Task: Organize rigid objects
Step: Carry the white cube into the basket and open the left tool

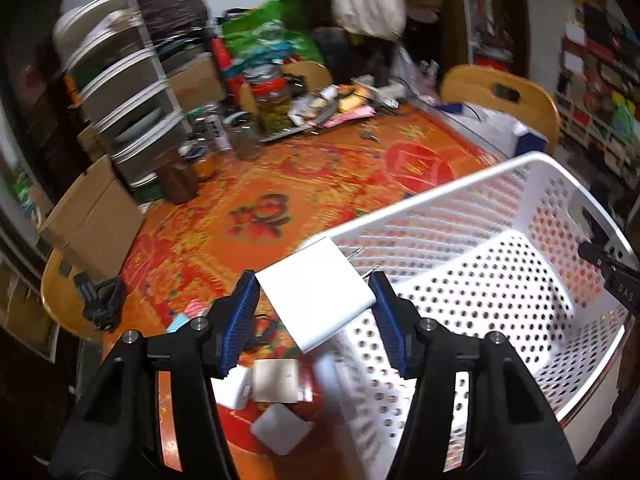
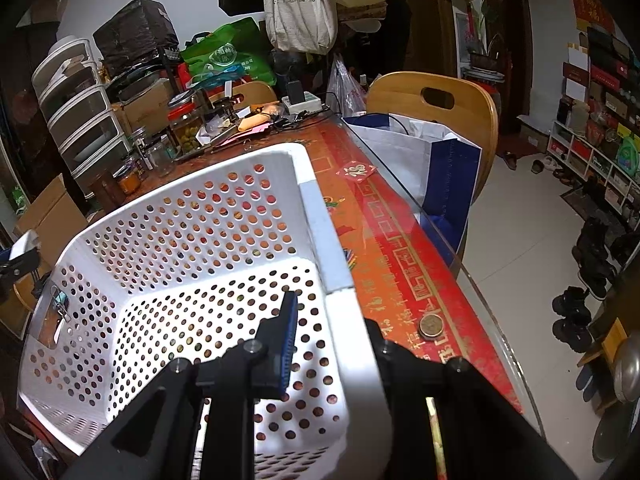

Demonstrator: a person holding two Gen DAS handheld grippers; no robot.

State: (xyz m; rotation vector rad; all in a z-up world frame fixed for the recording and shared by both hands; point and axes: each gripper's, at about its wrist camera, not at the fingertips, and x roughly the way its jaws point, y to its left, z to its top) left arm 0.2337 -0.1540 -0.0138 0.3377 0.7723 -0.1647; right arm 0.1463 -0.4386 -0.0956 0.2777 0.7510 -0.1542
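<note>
Two grippers at work: left gripper clamps a white charger btwn its blue pads, held just over the near rim of the white basket. Right gripper is closed on the basket's side wall. More white adapters lie on the orange tablecloth below
</note>
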